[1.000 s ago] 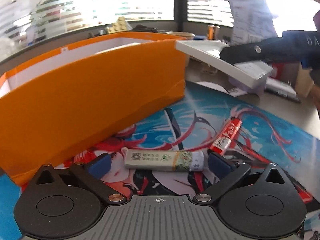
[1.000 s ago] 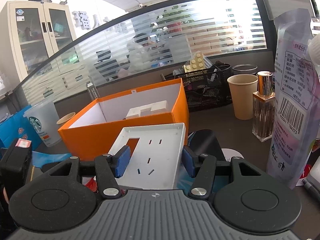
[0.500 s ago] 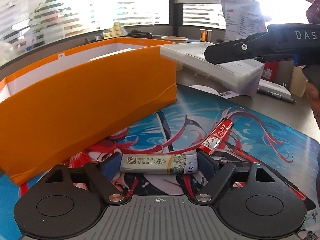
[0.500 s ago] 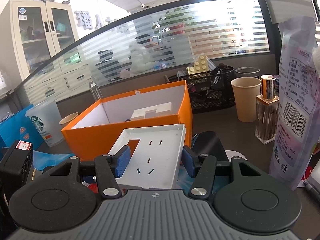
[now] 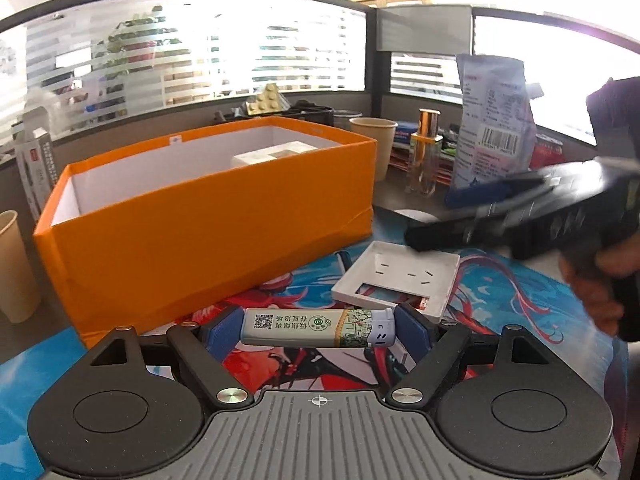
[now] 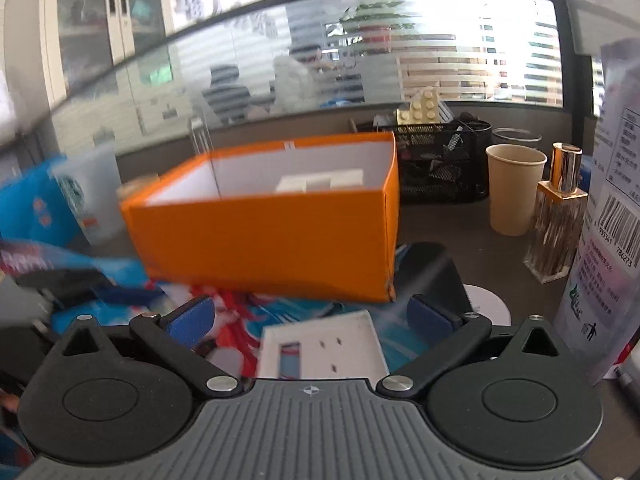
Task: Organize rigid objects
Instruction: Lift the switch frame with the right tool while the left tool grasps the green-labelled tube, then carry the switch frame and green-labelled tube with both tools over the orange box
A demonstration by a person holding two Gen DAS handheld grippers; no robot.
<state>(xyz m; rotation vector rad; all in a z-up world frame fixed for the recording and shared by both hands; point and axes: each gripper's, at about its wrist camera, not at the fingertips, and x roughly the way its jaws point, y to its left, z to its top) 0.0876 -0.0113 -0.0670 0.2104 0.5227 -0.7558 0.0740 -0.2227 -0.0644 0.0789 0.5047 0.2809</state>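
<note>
My left gripper (image 5: 318,330) is shut on a grey-green lighter (image 5: 316,328), held crosswise above the printed mat (image 5: 500,312). A white socket plate (image 5: 400,278) lies flat on the mat just beyond it and in front of the orange box (image 5: 208,232). The box is open on top with a white block (image 5: 272,156) inside. My right gripper (image 6: 310,314) is open and empty, with the white plate (image 6: 324,350) lying below it. It shows blurred at the right of the left wrist view (image 5: 500,216). The orange box (image 6: 272,232) stands ahead of it.
A paper cup (image 6: 514,188), a perfume bottle (image 6: 558,216) and a tall printed bag (image 6: 612,216) stand right of the box. A black mesh organiser (image 6: 440,168) is behind it. A clear plastic cup (image 6: 86,196) and another paper cup (image 5: 14,268) stand to the left.
My right gripper opened and let go of the white plate, which now lies on the mat. My left gripper closed on the lighter and lifted it.
</note>
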